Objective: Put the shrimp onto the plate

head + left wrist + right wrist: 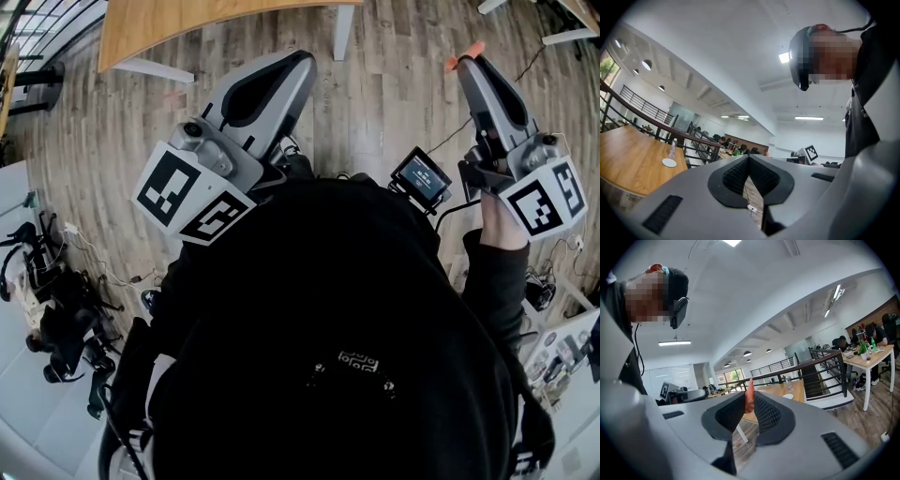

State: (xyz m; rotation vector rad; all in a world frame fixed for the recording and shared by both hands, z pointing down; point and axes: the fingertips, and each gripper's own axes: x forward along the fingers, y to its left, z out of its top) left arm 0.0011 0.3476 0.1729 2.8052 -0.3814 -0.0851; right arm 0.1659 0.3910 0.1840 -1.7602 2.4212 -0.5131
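An orange shrimp (749,398) is pinched between the dark pads of my right gripper (750,404), and its end sticks out past the tips (466,52). My right gripper (472,62) is held up at chest height, pointing away from the person. A small white plate (788,396) lies far off on a wooden table (776,391); the left gripper view also shows the plate (669,162). My left gripper (748,158) has its pads meeting at the tips with nothing between them, and it too points outward at the left (302,60).
A clear bottle (672,147) stands just behind the plate on the wooden table (628,159). A railing (820,369) runs past the table. The table's edge (187,23) shows above a wood-plank floor (394,84). Gear and cables (56,300) lie at the left.
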